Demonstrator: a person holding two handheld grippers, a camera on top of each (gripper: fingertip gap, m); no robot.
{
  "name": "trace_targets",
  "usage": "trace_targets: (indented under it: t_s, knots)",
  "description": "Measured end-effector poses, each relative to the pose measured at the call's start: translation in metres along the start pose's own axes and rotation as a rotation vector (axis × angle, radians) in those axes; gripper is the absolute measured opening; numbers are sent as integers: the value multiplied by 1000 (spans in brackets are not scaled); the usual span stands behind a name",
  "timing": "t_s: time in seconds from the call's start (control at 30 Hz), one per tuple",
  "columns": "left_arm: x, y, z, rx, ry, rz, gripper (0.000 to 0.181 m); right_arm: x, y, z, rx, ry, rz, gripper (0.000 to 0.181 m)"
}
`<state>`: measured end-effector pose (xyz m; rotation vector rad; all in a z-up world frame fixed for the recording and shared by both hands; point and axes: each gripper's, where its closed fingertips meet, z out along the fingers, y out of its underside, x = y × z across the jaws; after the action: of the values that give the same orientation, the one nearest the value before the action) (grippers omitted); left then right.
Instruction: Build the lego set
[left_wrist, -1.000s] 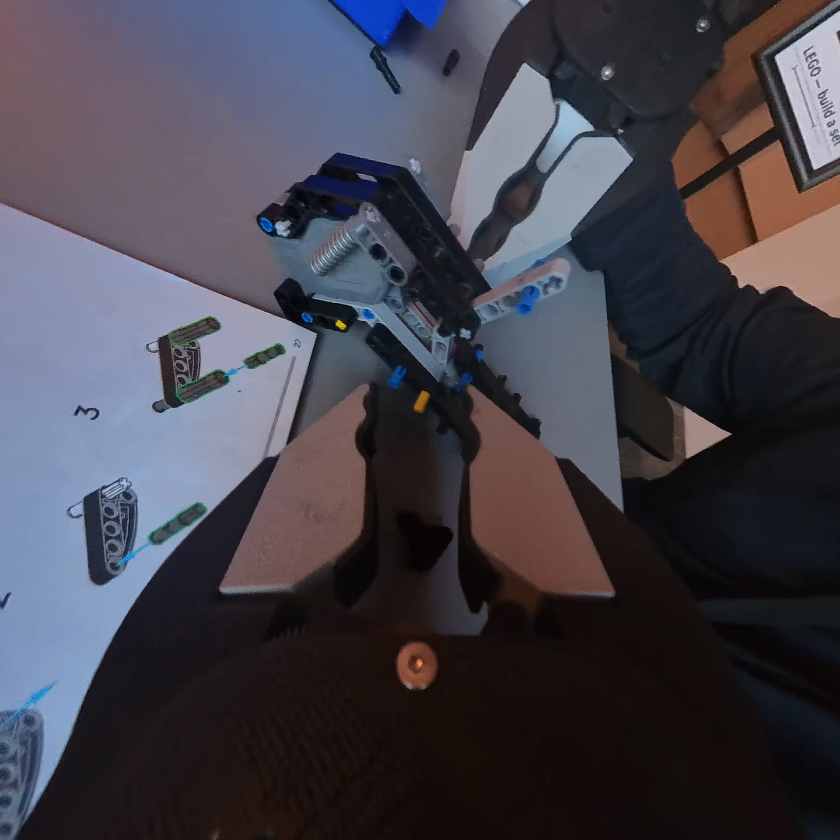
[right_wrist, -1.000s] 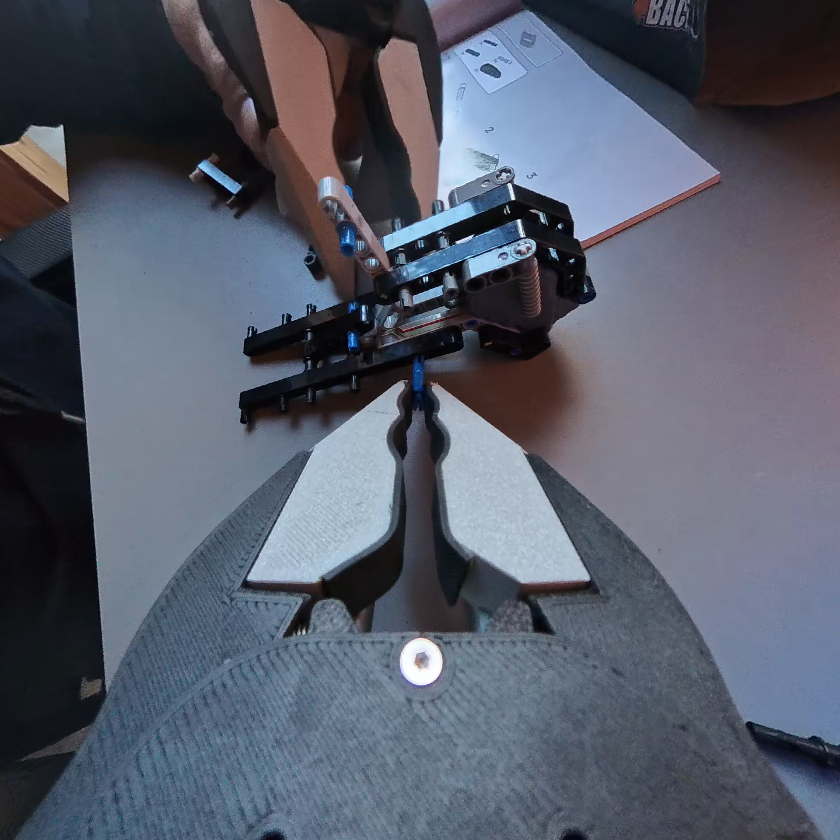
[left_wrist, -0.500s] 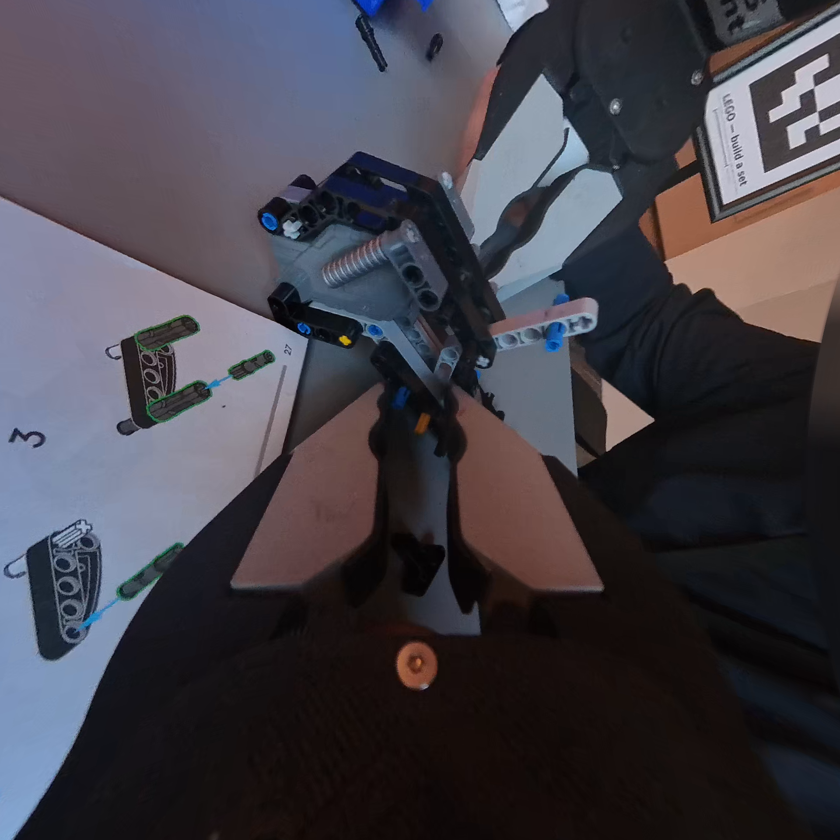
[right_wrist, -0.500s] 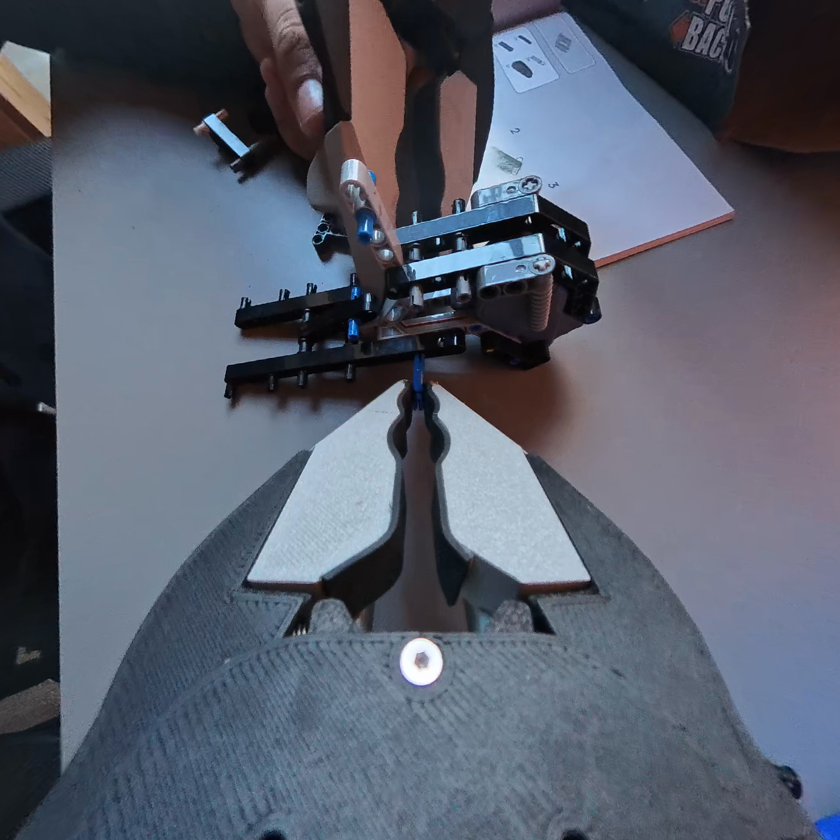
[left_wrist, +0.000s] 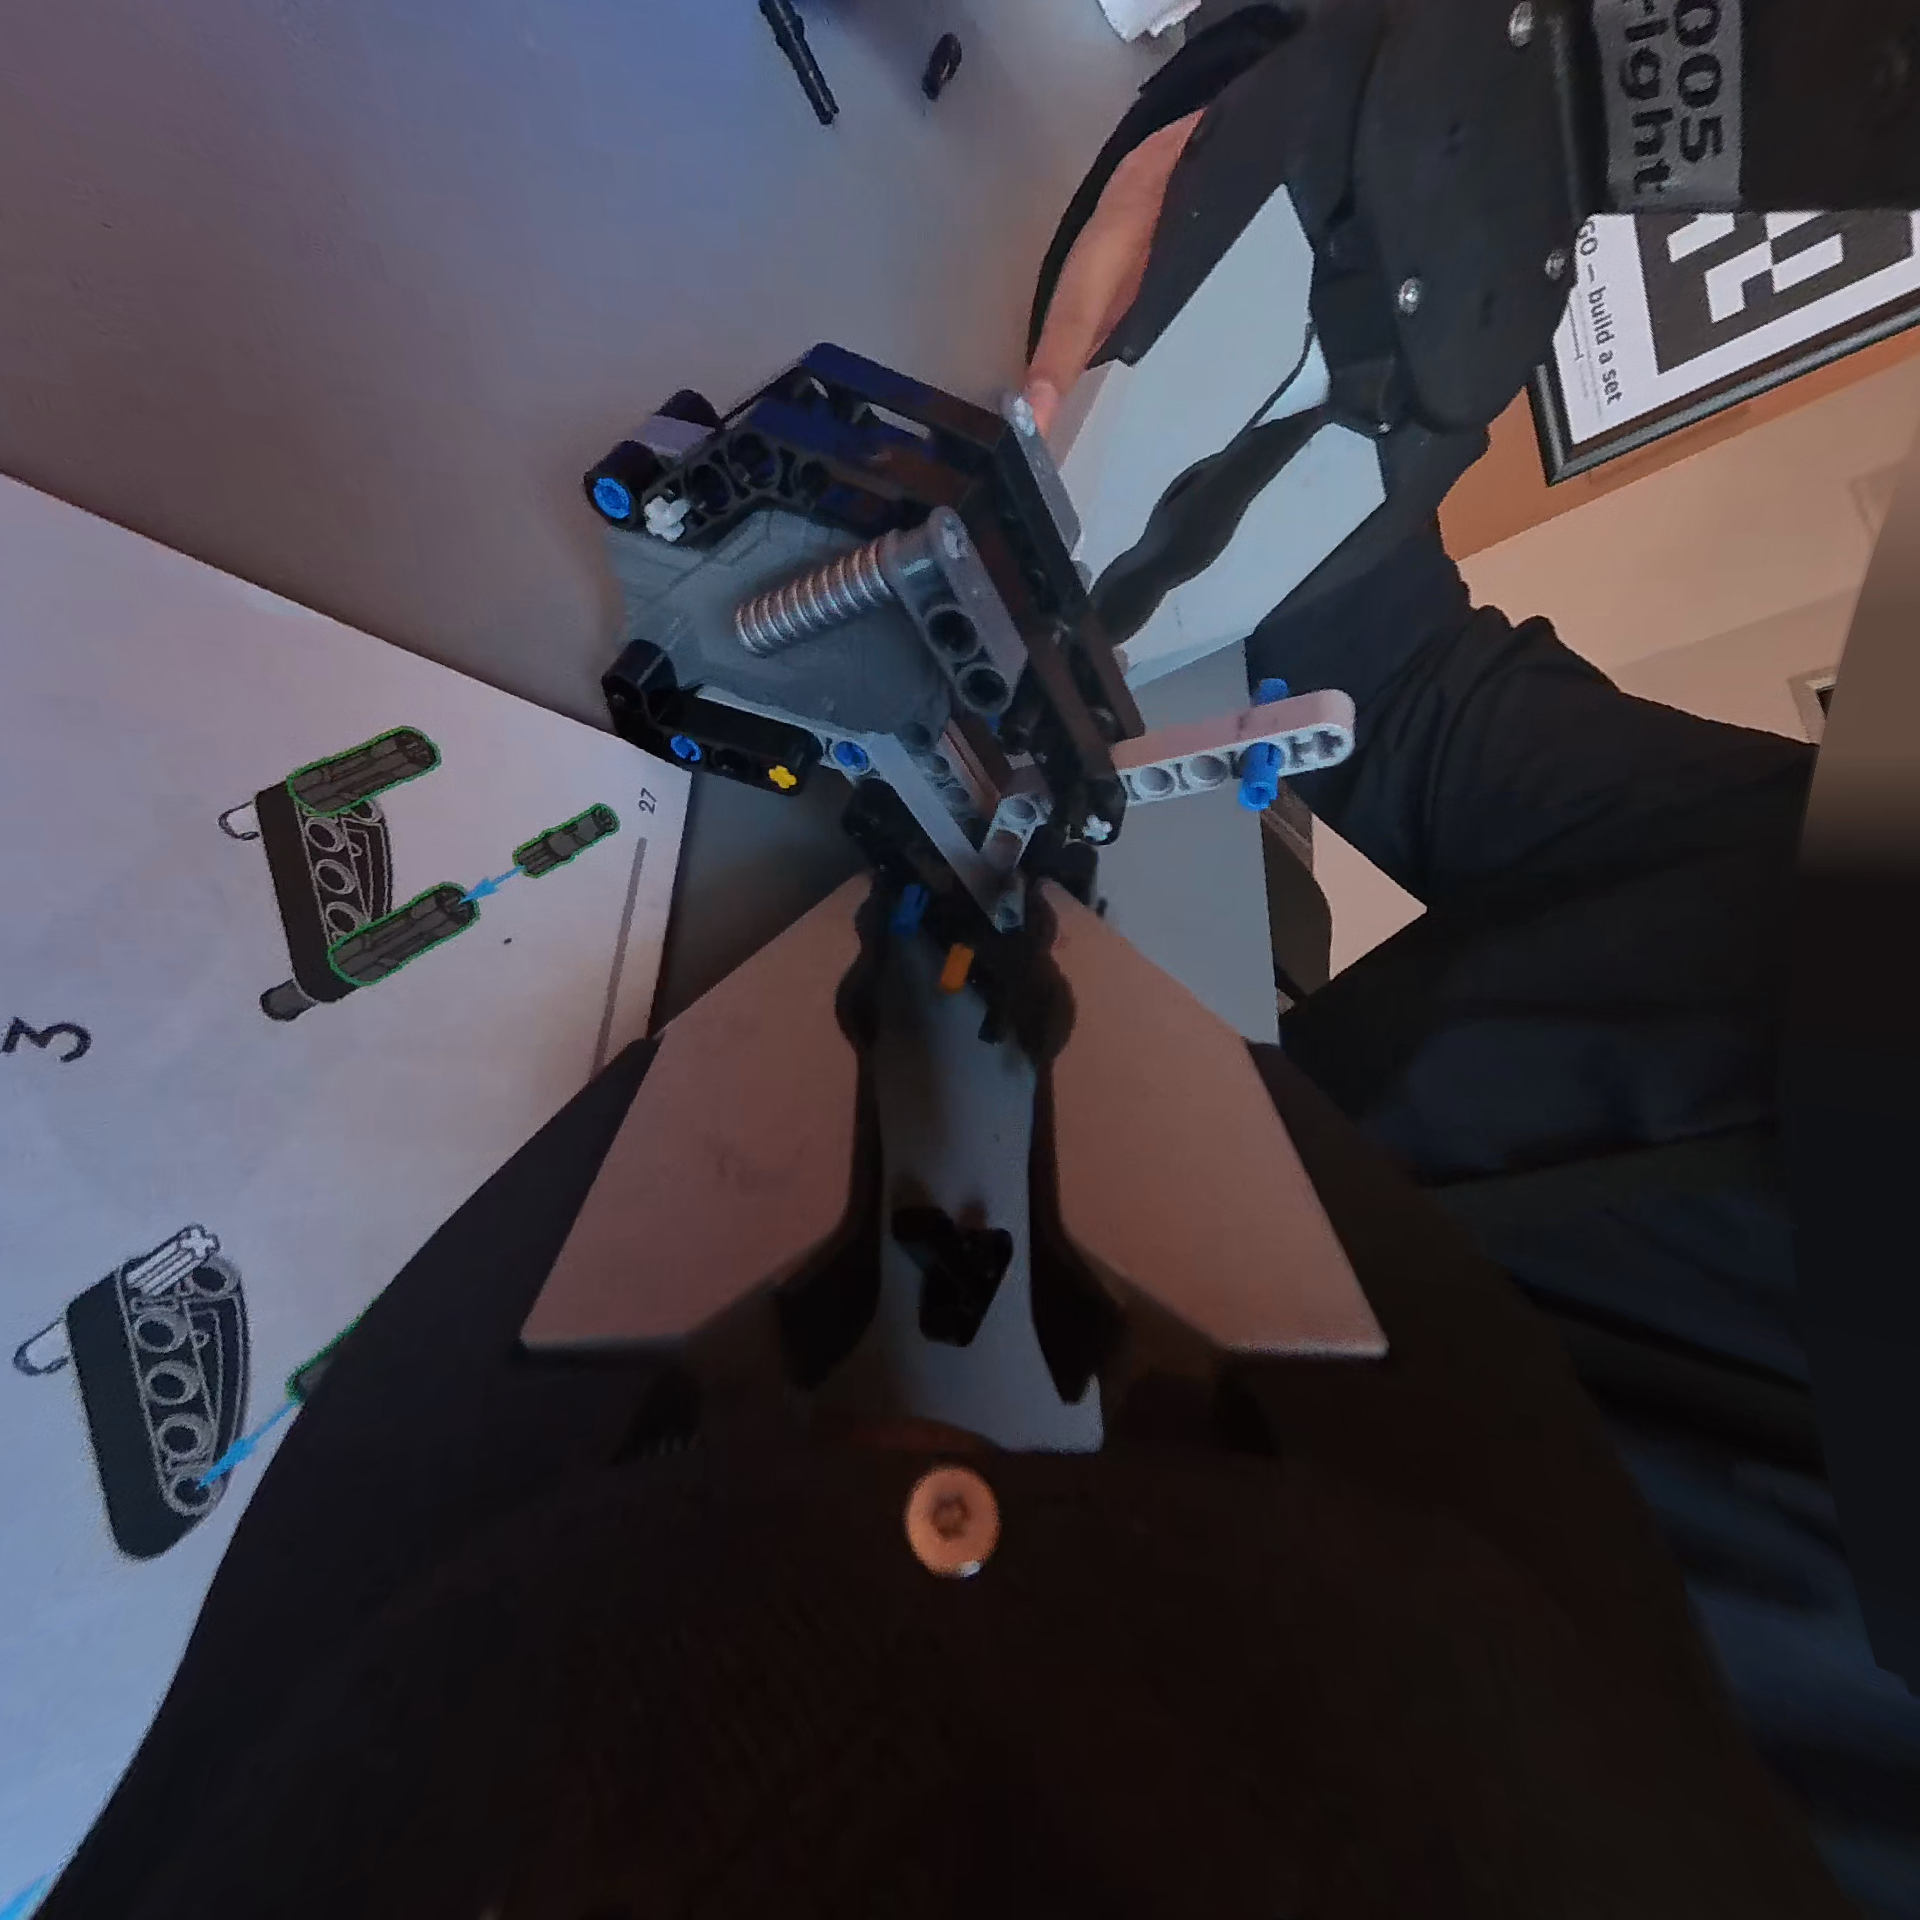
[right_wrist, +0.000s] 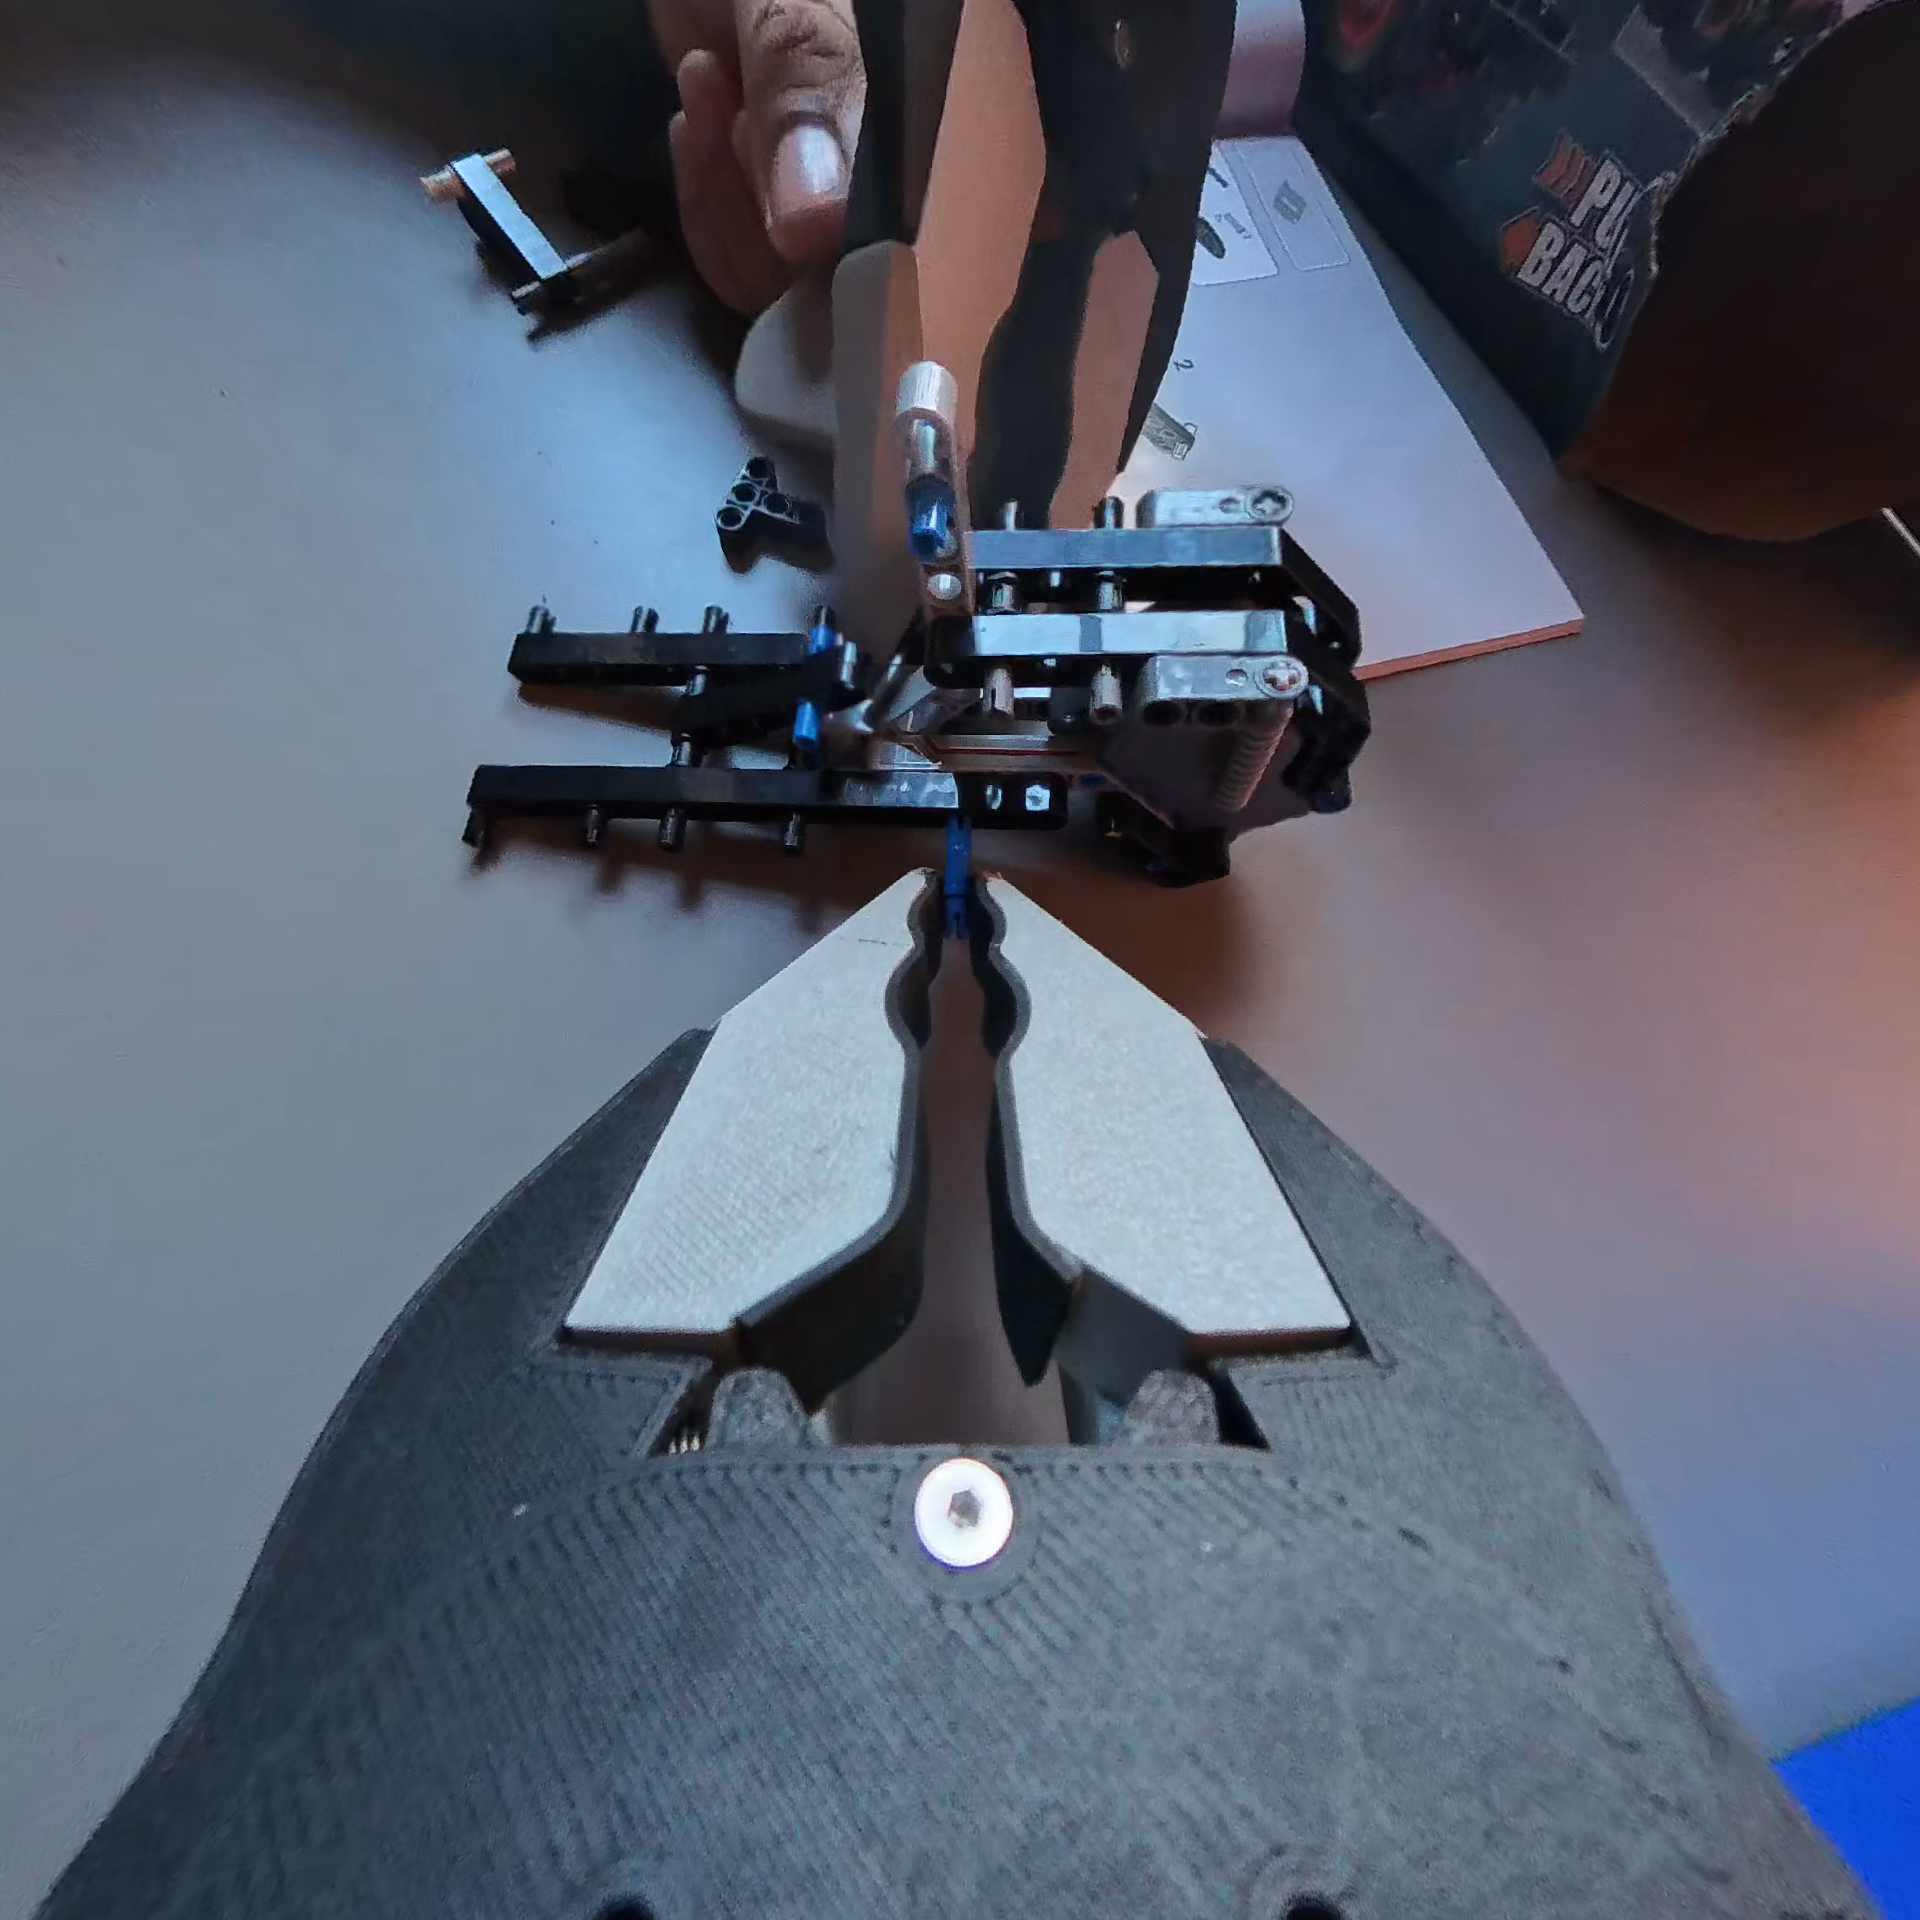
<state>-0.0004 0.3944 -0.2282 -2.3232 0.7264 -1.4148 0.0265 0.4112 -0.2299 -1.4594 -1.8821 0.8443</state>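
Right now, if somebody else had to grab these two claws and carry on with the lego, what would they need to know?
Right claw: shut on a small blue pin, its tip at the long black beam on the near side of the model.
Left claw: closed around the model's beams on the far side, steadying it on the grey table.
Done: the model's core, with spring, frame and black beams, is assembled; a pale beam sticks up from it.
Left: seat the blue pin, then add loose parts such as the black T-piece. The instruction booklet lies open alongside.
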Motion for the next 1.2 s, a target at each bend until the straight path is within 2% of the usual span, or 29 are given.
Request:
trace_targets:
  t_s: [0.27, 0.57, 1.03, 1.2]
  knots:
    - [-2, -3, -2, 19, 11, -35, 20, -1, -1, 1, 0, 2, 11, 2]
    - [-2, -3, 0, 54, -43, -17, 20, 0, 4, 3, -30, 20, 32, 2]
    - [-2, -4, 2, 66, -71, 3, 21, 1, 4, 0, -76, 124, -100, 1]
    - [-3, -5, 3, 66, -76, 5, 21, 1, 4, -1, -73, 117, -85, 1]
